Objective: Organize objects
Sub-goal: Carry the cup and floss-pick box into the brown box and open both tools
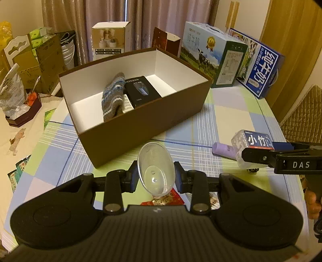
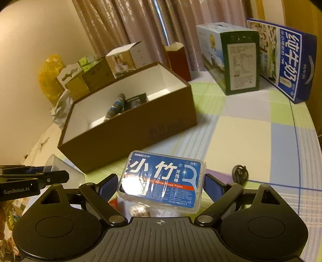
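Checked tablecloth point(image 1: 227, 112), curtains point(image 1: 112, 18) behind — left gripper point(image 1: 155, 176) clamps a clear cup point(image 1: 155, 169), right gripper point(image 2: 161, 186) clamps a floss box point(image 2: 163, 179).

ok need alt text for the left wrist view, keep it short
The left gripper holds a clear plastic cup above a checked tablecloth, facing an open brown box containing a striped sock and a black carton. At right, the right gripper grips a floss pick box.

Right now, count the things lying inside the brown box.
3 visible in the brown box: a striped sock left of centre, a black carton beside it on the right, and a white item wedged between them. More could hide behind the near wall.
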Tool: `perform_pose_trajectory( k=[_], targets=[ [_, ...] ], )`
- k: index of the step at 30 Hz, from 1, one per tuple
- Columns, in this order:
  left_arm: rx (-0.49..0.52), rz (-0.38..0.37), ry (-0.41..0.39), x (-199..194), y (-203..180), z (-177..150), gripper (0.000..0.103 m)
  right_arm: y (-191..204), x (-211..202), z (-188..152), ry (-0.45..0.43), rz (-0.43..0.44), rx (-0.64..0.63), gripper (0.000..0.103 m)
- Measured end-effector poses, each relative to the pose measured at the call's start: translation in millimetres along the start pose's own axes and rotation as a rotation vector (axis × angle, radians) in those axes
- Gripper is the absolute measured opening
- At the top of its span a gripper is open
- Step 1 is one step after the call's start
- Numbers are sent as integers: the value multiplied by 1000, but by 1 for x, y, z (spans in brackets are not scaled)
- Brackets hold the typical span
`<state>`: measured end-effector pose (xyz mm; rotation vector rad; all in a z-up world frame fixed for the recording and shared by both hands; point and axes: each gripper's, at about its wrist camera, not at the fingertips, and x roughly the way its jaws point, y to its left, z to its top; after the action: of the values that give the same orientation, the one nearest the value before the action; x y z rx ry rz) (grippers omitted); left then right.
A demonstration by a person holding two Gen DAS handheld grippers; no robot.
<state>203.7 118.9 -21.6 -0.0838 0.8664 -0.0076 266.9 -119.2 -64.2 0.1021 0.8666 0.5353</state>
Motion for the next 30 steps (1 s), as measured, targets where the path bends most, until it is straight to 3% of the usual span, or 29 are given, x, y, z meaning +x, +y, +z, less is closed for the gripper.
perform_pose_trajectory(
  k=[17,30],
  targets=[
    [0,-12,-94,-15,31,40,30,32,21,43,-48,66,-39,88],
    [-4,45,-146,-1,71,84,30,48,48,94,-92,74,-75,88]
  ],
)
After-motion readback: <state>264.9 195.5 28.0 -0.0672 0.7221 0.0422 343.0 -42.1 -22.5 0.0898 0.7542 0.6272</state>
